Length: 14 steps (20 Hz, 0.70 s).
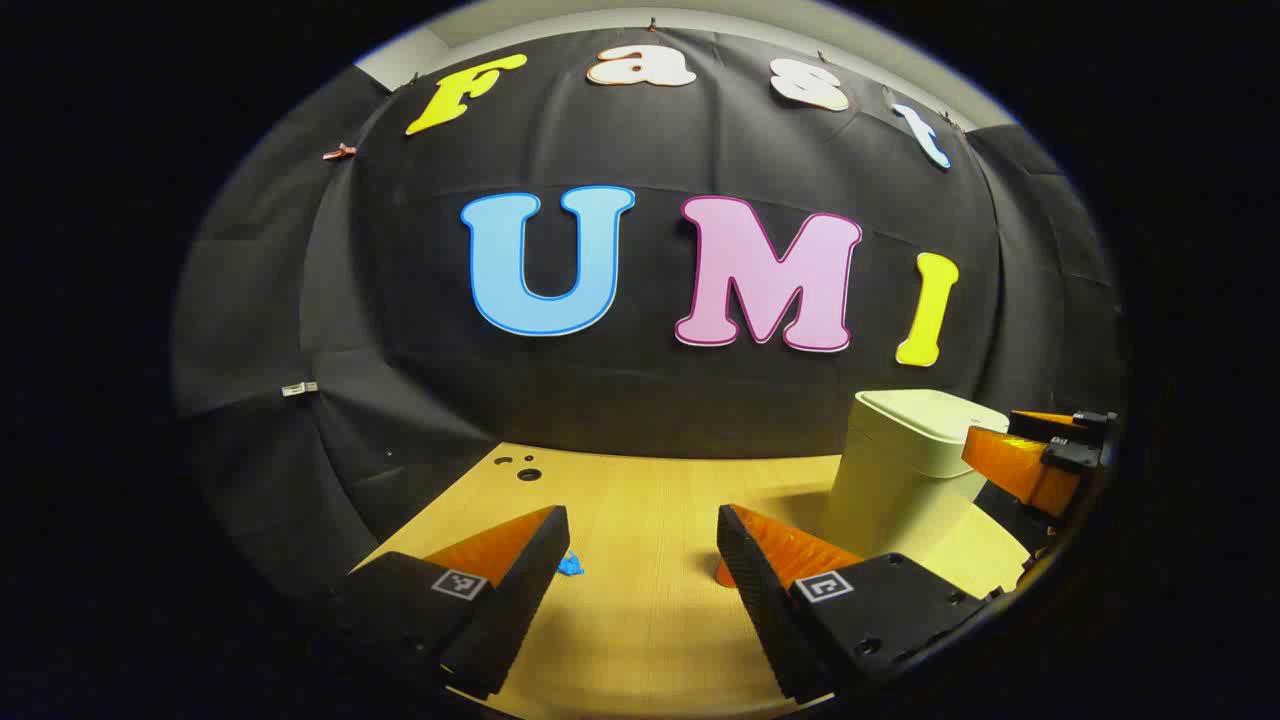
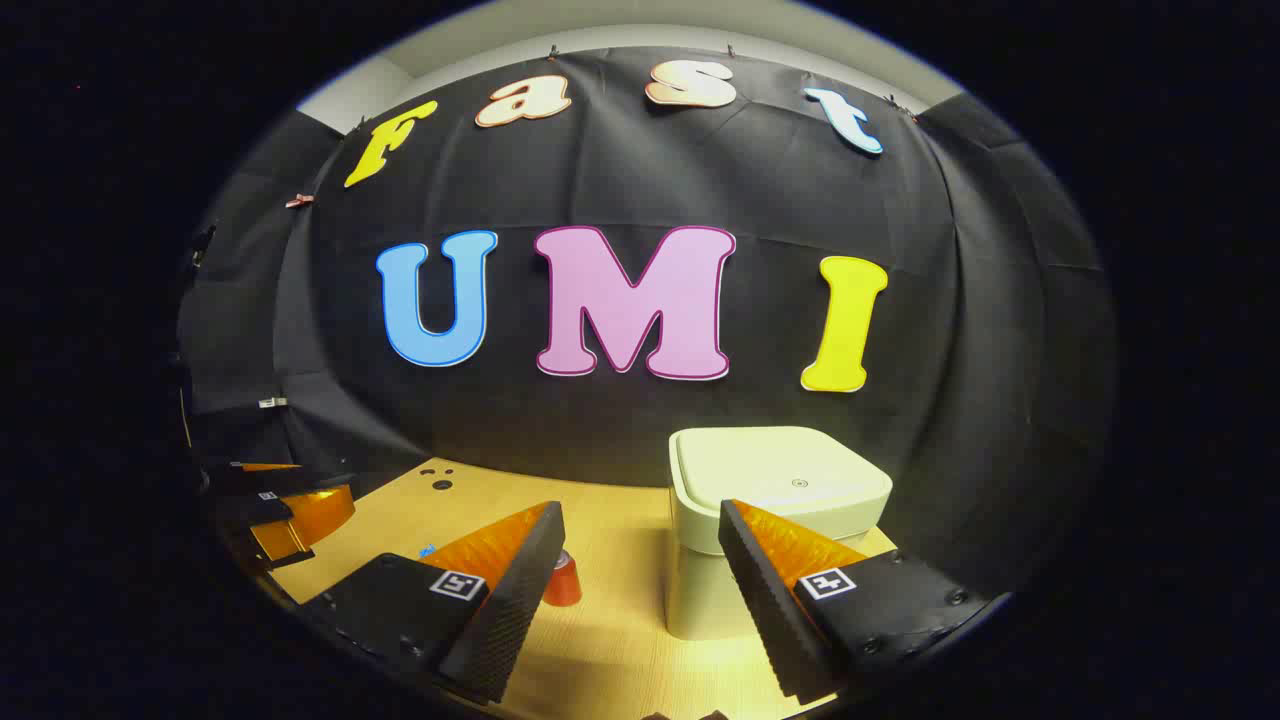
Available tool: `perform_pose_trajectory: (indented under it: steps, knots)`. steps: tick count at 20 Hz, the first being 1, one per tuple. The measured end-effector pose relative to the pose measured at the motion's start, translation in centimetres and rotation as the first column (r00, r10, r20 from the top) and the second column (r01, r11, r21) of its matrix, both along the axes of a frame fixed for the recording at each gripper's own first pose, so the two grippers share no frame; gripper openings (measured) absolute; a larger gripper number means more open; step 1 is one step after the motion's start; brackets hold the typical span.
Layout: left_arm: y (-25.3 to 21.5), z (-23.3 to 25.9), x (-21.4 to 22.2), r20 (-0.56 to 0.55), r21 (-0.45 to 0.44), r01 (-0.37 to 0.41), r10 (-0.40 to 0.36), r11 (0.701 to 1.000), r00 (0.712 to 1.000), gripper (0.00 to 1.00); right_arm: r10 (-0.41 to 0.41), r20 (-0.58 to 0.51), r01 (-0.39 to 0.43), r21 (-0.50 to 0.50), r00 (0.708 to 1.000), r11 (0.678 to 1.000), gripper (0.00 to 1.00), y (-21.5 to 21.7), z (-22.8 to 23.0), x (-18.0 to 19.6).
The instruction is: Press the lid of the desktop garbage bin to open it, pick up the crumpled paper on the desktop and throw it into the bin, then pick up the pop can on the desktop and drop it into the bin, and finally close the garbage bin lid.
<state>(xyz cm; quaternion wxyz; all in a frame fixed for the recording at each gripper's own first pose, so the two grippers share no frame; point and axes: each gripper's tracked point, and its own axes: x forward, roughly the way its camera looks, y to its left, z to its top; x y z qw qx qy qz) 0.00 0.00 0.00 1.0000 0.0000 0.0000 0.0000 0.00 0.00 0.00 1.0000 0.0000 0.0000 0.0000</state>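
Both jaws spread, bin (image 2: 780, 480) beyond right gripper (image 2: 640, 560), lid down

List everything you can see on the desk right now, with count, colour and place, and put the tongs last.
garbage bin: one, cream white, lid closed, standing at the right back of the desk near the cloth wall.
pop can: one, orange-red, on the desk left of the bin, partly hidden behind a finger.
crumpled paper: one, blue, small, on the desk left of the can.
desk: one, light wood, with small holes at its back left corner.
left tongs: one, open, above the desk, holding nothing.
right tongs: one, open, in front of the bin, holding nothing.
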Motion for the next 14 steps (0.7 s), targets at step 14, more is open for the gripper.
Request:
perform_pose_trajectory:
  steps: [14]
  knots:
    - [-1.8, -0.8, 1.6, -0.022, 0.024, 0.032, -0.031, 0.999, 0.999, 0.96, -0.01, -0.015, 0.01, 0.004, 1.0, 1.0, 0.98, -0.9, -0.4, 0.7]
